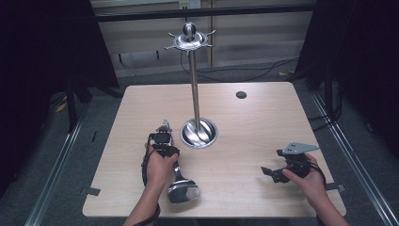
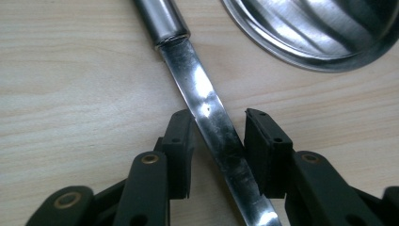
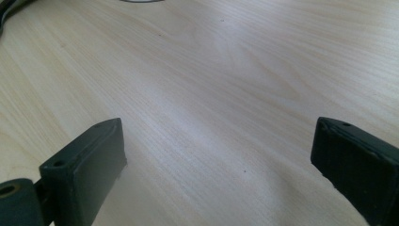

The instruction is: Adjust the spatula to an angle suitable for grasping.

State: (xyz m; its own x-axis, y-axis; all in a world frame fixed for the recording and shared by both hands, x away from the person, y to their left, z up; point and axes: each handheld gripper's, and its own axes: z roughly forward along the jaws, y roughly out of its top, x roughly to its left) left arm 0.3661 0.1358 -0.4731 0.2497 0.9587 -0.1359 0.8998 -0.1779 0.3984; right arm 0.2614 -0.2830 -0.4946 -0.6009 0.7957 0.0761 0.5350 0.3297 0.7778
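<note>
On the wooden table [image 1: 263, 117] a tall metal stand [image 1: 194, 89] rises from its round base, and a steel ladle [image 2: 207, 108] lies flat just beside that base. The left gripper [image 2: 217, 123] straddles the ladle's flat handle, its jaws narrowed around it, one pad touching and the other just clear. The right gripper [image 3: 216, 141] rests well apart over bare wood, jaws wide and holding nothing.

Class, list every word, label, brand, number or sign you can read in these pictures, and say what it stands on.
None can be read: the ladle, the stand's dish and the table show no writing.
Too blurred to read: a small yellowish label on the back wall.
</note>
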